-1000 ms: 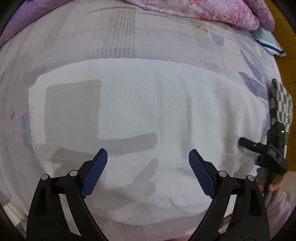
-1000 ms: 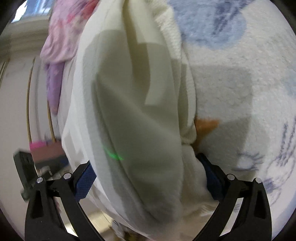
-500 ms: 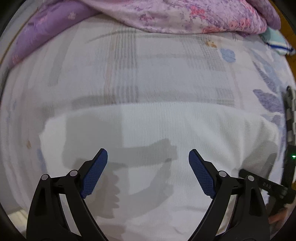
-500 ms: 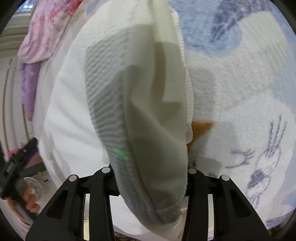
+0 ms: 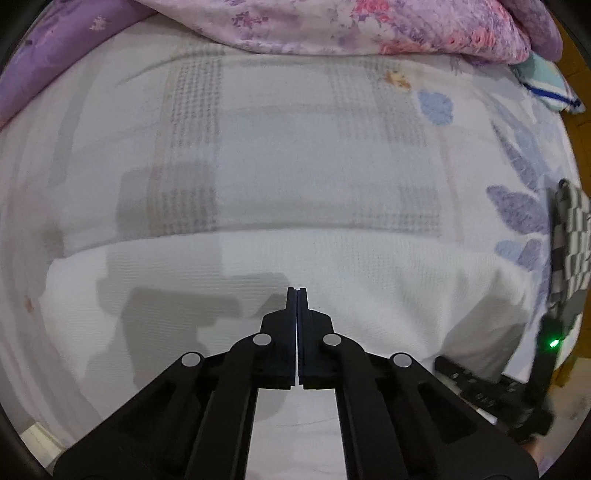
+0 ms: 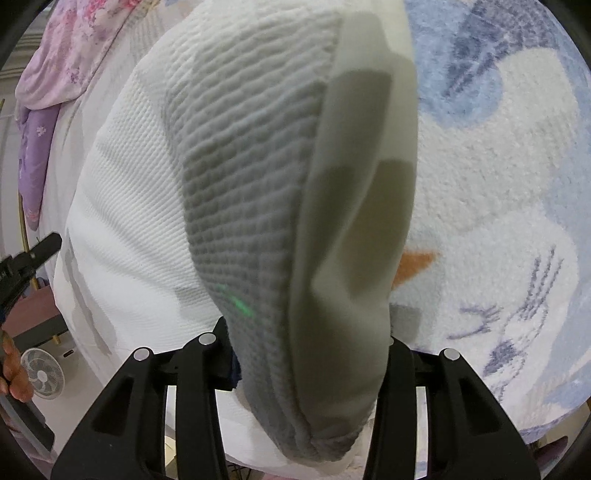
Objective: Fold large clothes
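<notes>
A white waffle-knit garment (image 5: 332,266) lies folded flat across the near part of the bed. My left gripper (image 5: 297,291) is shut and empty, its tips just above the garment's middle. My right gripper (image 6: 310,354) is shut on a thick bunched edge of the same garment (image 6: 258,184), which fills the middle of the right wrist view and hides the fingertips. The right gripper also shows at the right edge of the left wrist view (image 5: 543,369), at the garment's right end.
The bed has a pale plaid cover (image 5: 295,147) and a fleecy blue-and-white blanket (image 6: 498,184). A pink and purple floral quilt (image 5: 332,26) is heaped at the far side. A small fan (image 6: 40,373) stands on the floor beyond the bed's edge.
My left gripper has closed from wide open to shut and tilted up toward the far side. My right gripper has closed onto the garment's bunched edge and holds it.
</notes>
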Tool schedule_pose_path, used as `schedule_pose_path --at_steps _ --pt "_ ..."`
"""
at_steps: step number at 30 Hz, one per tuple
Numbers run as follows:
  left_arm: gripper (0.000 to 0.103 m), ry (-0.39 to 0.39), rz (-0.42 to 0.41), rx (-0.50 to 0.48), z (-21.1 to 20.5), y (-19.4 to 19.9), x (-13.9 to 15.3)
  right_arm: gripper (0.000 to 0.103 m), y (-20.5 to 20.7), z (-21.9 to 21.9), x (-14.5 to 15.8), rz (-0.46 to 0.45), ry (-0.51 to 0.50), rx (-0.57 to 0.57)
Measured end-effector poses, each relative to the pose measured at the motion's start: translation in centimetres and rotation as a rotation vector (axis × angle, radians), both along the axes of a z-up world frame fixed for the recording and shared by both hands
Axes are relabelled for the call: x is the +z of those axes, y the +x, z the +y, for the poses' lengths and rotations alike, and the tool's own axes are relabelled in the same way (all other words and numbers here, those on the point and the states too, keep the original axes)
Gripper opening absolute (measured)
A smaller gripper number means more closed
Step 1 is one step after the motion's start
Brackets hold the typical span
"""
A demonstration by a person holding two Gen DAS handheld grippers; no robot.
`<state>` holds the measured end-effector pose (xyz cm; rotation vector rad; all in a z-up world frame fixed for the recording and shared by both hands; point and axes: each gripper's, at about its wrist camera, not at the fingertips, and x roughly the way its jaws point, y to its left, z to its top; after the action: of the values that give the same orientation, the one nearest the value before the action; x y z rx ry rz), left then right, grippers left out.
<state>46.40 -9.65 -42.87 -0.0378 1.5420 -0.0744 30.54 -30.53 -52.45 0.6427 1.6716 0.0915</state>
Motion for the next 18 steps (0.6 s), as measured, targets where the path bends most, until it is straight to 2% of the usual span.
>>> schedule_pose_path --at_steps 2,3,7,10,11,12,14,15,16,18 --pt "0.0 -0.021 0.049 0.006 0.0 1.1 -0.4 0.039 -0.2 0.1 0.0 0.009 0.002 -0.004" --pt "0.0 -0.012 0.072 0.003 0.0 1.4 -0.7 0.039 -0.5 0.0 0.1 0.012 0.003 -0.005" --pt "0.0 0.041 0.171 -0.035 0.0 3.6 -2.8 0.04 2.2 0.1 -0.4 0.037 0.014 -0.003" --pt "0.0 0.058 0.279 -0.032 0.0 4.7 -7.0 0.041 2.5 0.0 -0.7 0.041 0.024 -0.001" --pt "0.001 0.061 0.303 -0.036 -0.1 4.9 -8.8 0.042 2.6 -0.1 -0.8 0.041 0.028 0.0" --pt "0.001 0.053 0.306 -0.017 0.0 5.2 -9.3 0.043 2.7 -0.1 -1.0 0.038 0.03 0.004" --pt "0.001 0.021 0.348 0.037 0.8 5.7 -9.4 0.043 2.9 -0.2 -1.2 0.037 0.036 0.006" --pt "0.0 0.012 0.35 0.023 0.9 5.6 -9.3 0.043 2.9 -0.3 -1.2 0.035 0.041 0.0" --pt "0.0 0.012 0.364 0.002 0.9 5.2 -8.8 0.043 2.8 -0.3 -1.1 0.034 0.043 -0.005" --pt "0.0 0.03 0.401 0.058 1.3 4.3 -7.3 0.043 2.8 -0.2 -1.1 0.042 0.038 -0.005"
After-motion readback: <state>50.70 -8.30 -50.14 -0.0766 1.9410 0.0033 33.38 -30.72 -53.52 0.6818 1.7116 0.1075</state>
